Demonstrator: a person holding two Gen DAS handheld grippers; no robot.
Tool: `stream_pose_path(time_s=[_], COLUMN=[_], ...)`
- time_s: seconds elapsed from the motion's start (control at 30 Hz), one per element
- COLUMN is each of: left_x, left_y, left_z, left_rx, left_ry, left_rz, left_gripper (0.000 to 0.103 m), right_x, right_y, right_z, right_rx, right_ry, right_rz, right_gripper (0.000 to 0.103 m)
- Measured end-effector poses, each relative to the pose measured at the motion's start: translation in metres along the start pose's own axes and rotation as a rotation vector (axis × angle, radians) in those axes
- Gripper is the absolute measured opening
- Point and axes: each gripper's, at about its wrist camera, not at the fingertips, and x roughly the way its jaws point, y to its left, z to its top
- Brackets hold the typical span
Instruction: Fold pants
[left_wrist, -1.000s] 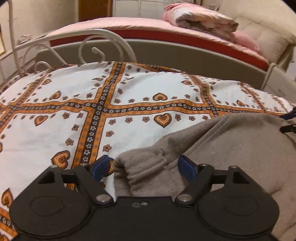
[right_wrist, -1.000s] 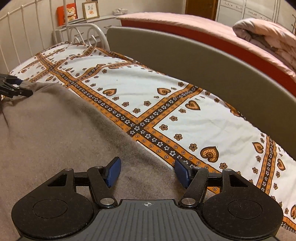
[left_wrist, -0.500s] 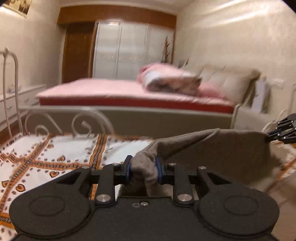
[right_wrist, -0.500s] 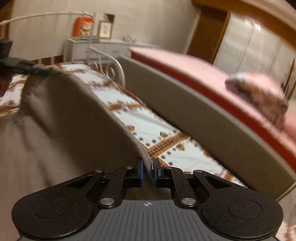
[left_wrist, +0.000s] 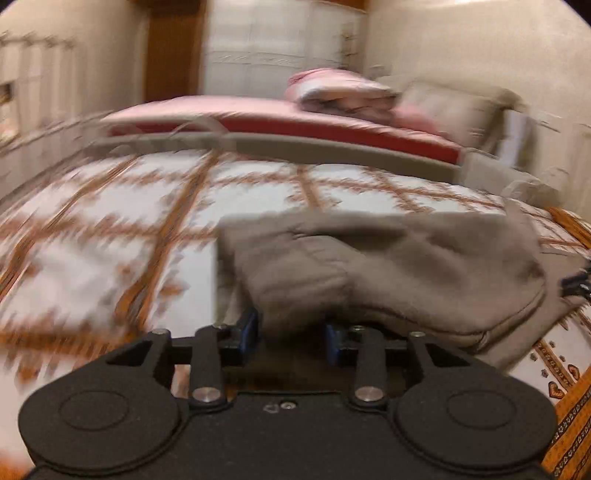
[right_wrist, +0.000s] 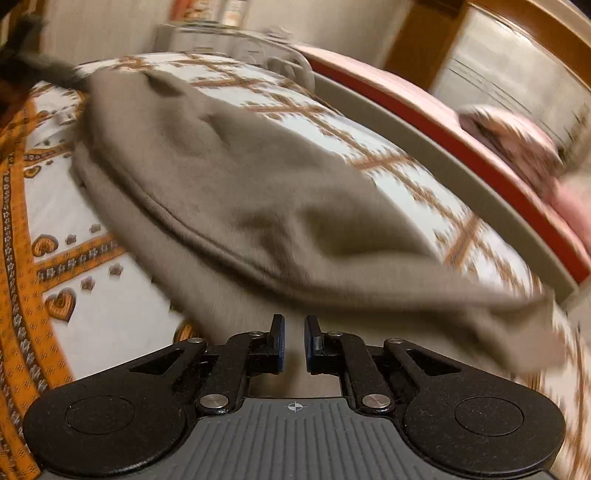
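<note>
Left wrist view, heavily blurred: the left gripper (left_wrist: 291, 332) sits low over the bed (left_wrist: 110, 229) with its heart-patterned white and orange sheet. Its blue-padded fingers (left_wrist: 248, 329) have just been opening, and they stand apart with a fold of the grey-brown pants (left_wrist: 388, 266) lying between them, cloth draping over the gap. Whether the pads press on the cloth cannot be told. The pants lie folded over on themselves across the sheet, stretching to the right. Behind, a second bed (left_wrist: 295, 118) with a pink cover runs along the far wall.

Right wrist view, also smeared: the right gripper (right_wrist: 293, 343) shows its fingers (right_wrist: 277, 339) nearly together, a narrow slit between them. The pants (right_wrist: 229, 192) spread ahead in a doubled layer, their near edge lying just beyond and beneath the fingertips. No cloth shows in the slit. At top left a dark shape meets the far corner of the fabric, too blurred to make out.
</note>
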Motion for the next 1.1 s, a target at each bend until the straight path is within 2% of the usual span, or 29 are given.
stream_pose_path(time_s=[0.03,0.07,0.13,0.2,0.3,0.37,0.4,0.5,0.57,0.7,0.77,0.8,0.83,0.87,0.9,0.93,0.97,1.1], left_x=[-0.010,-0.020,-0.038,-0.047,-0.049,-0.042,-0.034,-0.019,-0.010,0.007,0.016,0.019,0.021,0.024,0.028,0.029,0.029,0.018], left_y=[0.002,0.005,0.006,0.003,-0.008,-0.009,-0.008,-0.007,0.000,0.012,0.019,0.021,0.023,0.024,0.026,0.025,0.026,0.027], left_z=[-0.002,-0.001,0.003,0.012,0.022,0.019,0.015,0.010,0.008,0.000,-0.002,0.000,0.000,0.000,0.000,0.001,0.002,0.013], left_rx=[-0.052,-0.118,-0.224,-0.296,-0.405,-0.474,-0.516,-0.609,-0.678,-0.778,-0.835,-0.848,-0.858,-0.861,-0.860,-0.857,-0.851,-0.806], left_ry=[-0.008,-0.023,-0.067,-0.076,-0.052,-0.002,0.034,0.071,0.067,0.052,0.026,0.020,0.017,0.018,0.019,0.015,0.003,-0.106], left_rz=[0.032,0.055,0.052,0.044,-0.010,-0.008,0.000,-0.042,-0.080,-0.104,-0.125,-0.121,-0.119,-0.121,-0.123,-0.123,-0.127,-0.150], left_gripper=[0.039,0.042,0.043,0.043,0.040,0.038,0.038,0.038,0.038,0.038,0.032,0.025,0.020,0.020,0.018,0.018,0.016,0.015], right_x=[-0.007,-0.016,-0.034,-0.042,-0.044,-0.042,-0.042,-0.038,-0.029,-0.004,0.014,0.021,0.026,0.030,0.033,0.038,0.040,0.016], right_y=[-0.003,-0.005,-0.009,-0.013,-0.023,-0.031,-0.039,-0.055,-0.069,-0.095,-0.106,-0.110,-0.116,-0.120,-0.124,-0.129,-0.131,-0.132], right_z=[-0.006,-0.005,-0.001,0.004,0.004,0.007,0.006,0.004,0.002,-0.010,-0.018,-0.022,-0.025,-0.028,-0.030,-0.031,-0.030,-0.017], right_rx=[0.044,0.099,0.177,0.233,0.374,0.478,0.535,0.697,0.790,0.995,1.090,1.127,1.158,1.192,1.220,1.242,1.236,1.129], right_ry=[-0.016,-0.036,-0.111,-0.149,-0.153,-0.157,-0.154,-0.145,-0.120,-0.079,-0.058,-0.060,-0.073,-0.085,-0.081,-0.066,-0.057,-0.134], right_rz=[-0.004,-0.008,-0.032,-0.035,-0.026,-0.006,0.015,0.087,0.142,0.229,0.262,0.284,0.303,0.317,0.328,0.342,0.339,0.327], right_gripper=[0.026,0.045,0.067,0.067,0.066,0.063,0.063,0.063,0.063,0.063,0.063,0.063,0.058,0.043,0.033,0.016,0.009,0.006])
